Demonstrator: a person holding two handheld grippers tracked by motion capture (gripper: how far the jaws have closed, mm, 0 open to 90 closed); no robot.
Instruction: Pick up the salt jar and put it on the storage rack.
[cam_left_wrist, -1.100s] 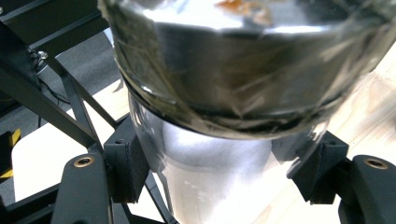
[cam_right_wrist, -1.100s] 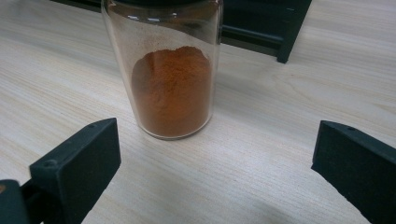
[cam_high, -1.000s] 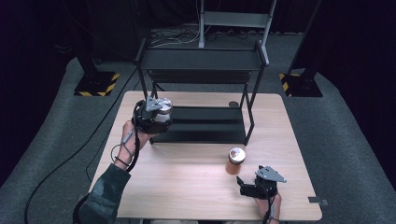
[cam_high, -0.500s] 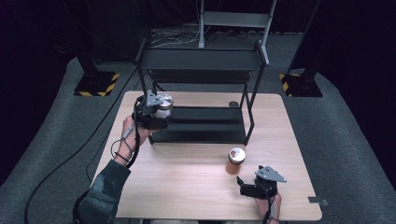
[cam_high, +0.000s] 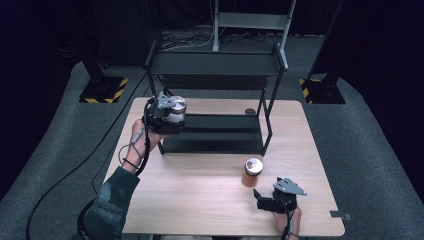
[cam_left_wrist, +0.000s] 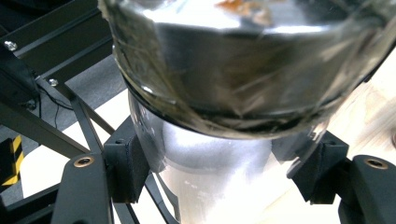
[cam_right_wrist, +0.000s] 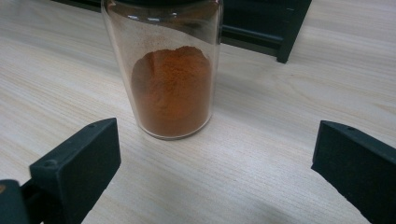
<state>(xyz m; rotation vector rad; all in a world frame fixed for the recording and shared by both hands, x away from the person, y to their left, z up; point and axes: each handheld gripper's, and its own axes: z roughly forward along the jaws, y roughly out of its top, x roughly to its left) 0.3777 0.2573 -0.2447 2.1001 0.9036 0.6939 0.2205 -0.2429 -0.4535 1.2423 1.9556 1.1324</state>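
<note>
Left tongs (cam_left_wrist: 219, 186) clenched on silver-lidded jar (cam_left_wrist: 233, 84); right tongs (cam_right_wrist: 215, 168) released before orange-powder jar (cam_right_wrist: 170, 88).

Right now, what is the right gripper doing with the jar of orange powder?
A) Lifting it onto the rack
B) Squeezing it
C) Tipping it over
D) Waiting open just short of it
D: in the right gripper view the jar of orange powder stands upright on the table, ahead of the right gripper, whose jaws are spread wide and touch nothing.
</note>
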